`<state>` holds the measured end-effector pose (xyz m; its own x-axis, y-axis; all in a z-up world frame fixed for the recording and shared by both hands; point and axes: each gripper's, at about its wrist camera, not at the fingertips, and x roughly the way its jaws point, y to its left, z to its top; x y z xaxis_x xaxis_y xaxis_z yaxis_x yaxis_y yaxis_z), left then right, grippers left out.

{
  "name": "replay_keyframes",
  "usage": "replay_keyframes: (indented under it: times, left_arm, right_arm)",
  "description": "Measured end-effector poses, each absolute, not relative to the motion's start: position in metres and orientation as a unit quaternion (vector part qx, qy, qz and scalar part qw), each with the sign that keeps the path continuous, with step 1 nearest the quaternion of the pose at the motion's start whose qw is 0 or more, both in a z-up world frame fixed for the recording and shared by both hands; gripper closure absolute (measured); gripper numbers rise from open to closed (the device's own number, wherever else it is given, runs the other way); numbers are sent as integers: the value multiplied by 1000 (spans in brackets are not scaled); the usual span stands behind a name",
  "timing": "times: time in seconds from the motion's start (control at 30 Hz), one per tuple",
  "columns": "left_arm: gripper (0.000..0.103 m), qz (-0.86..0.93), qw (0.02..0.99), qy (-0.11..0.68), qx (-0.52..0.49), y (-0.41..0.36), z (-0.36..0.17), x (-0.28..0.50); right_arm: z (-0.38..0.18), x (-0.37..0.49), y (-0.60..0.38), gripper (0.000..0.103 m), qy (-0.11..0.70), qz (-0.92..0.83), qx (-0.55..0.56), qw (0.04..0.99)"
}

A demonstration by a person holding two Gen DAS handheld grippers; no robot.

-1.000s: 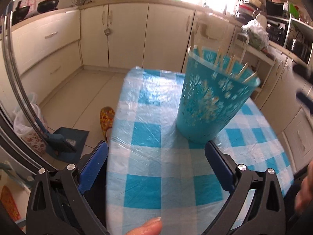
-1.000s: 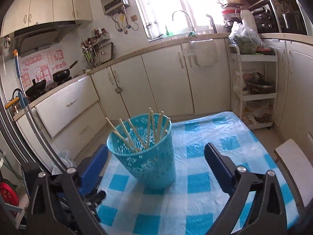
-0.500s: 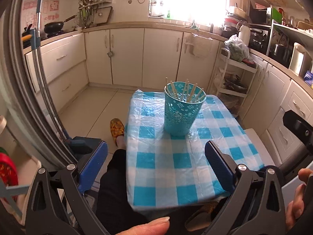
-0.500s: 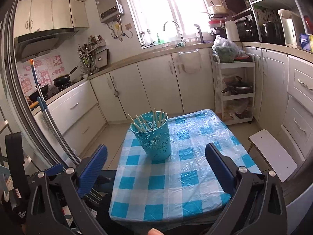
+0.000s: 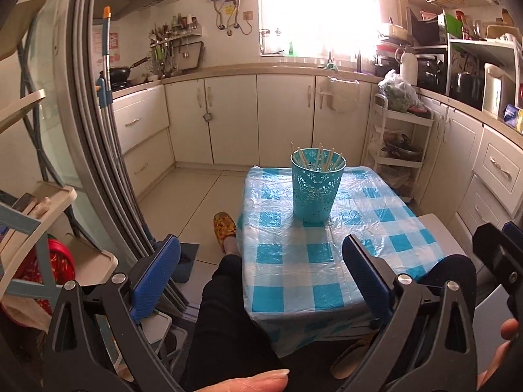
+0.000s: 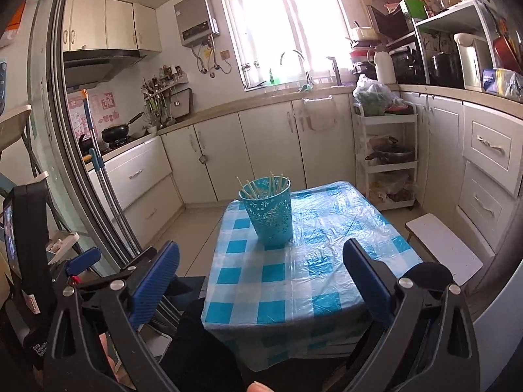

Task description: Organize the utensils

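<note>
Both grippers had drawn well back from the table since the earlier frames, so the teal basket (image 5: 315, 188) that had filled my left view a second before now sat small and far off. I held the left gripper (image 5: 261, 272) and the right gripper (image 6: 261, 272) above my lap, each with its blue pads spread wide and nothing between them.

The basket stood upright on the checked tablecloth (image 5: 294, 261), toward the far end of the table, with a loose bundle of pale chopsticks (image 5: 322, 158) leaning against its rim (I could not count them from there). Apart from that, the cloth showed only its wrinkled plastic cover.

I judged the job nearly or wholly done, since no stray utensil lay anywhere I could see.

Had I needed to handle anything more, I expected the chopsticks to be light, stiff and smooth, apt to roll or twist between flat pads, so I would have pinched one near its upper third, across its width. The basket looked like thin perforated plastic, light and easy to tip, best taken by its rim and not squeezed hard. On that slick cover, it would probably slide at a nudge.
</note>
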<state>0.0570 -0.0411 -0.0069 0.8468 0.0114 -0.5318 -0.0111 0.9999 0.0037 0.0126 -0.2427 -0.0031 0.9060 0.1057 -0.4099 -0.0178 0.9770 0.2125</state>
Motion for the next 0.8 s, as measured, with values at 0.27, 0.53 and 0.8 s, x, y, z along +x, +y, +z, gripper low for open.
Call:
replay_keyframes:
  times: [0.27, 0.53, 0.8]
  left_arm:
    - [8, 0, 963, 270, 3, -42, -4, 51]
    - [8, 0, 963, 271, 3, -43, -4, 51]
    - [8, 0, 963, 271, 2, -44, -5, 49]
  right_arm:
    - [-5, 6, -244, 7, 218, 34, 102, 970]
    - [-5, 3, -245, 7, 217, 33, 104, 970]
    - [-4, 2, -245, 7, 216, 32, 104, 970]
